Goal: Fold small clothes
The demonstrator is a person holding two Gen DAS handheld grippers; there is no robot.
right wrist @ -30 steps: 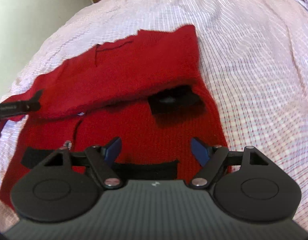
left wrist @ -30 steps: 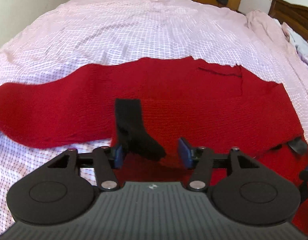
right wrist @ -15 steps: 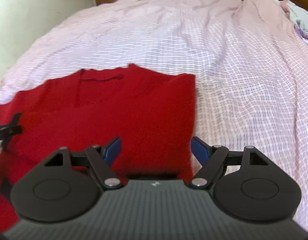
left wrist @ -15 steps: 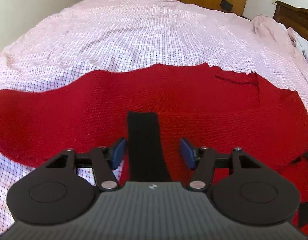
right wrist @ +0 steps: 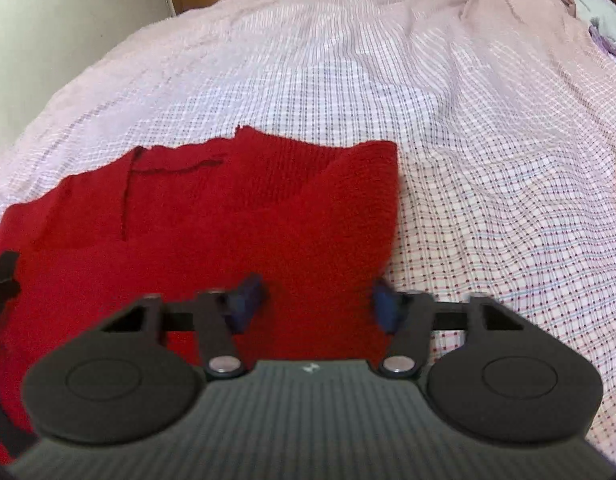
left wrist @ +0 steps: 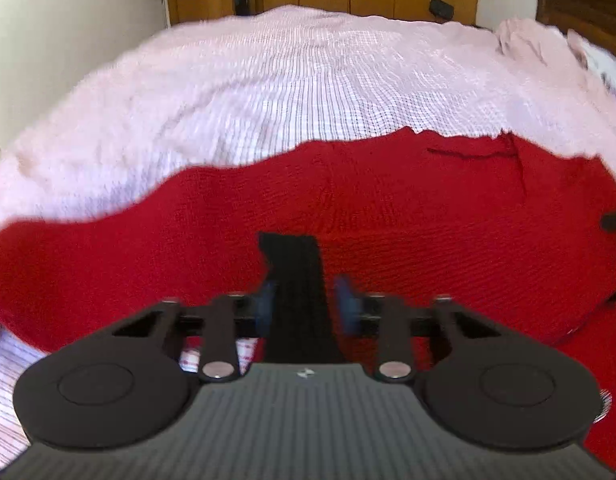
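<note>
Only left claw [left wrist: 304, 300], closing, straddles sweater's black cuff [left wrist: 296, 280].

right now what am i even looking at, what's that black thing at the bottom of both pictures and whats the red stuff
The black thing is a hand-held gripping tool; a person holds one in each hand, with a camera on each looking forward along its two blue-padded fingers. One picture is from the left tool, the other from the right tool. Both look across a bed with a pink checked sheet. On it lies a red knitted sweater. The left tool's jaws have just been closing on the sweater's black ribbed cuff; its pads look pressed against it. The right tool's jaws have also been closing, with red knit near the sweater's edge between them, though a gap shows.
</note>
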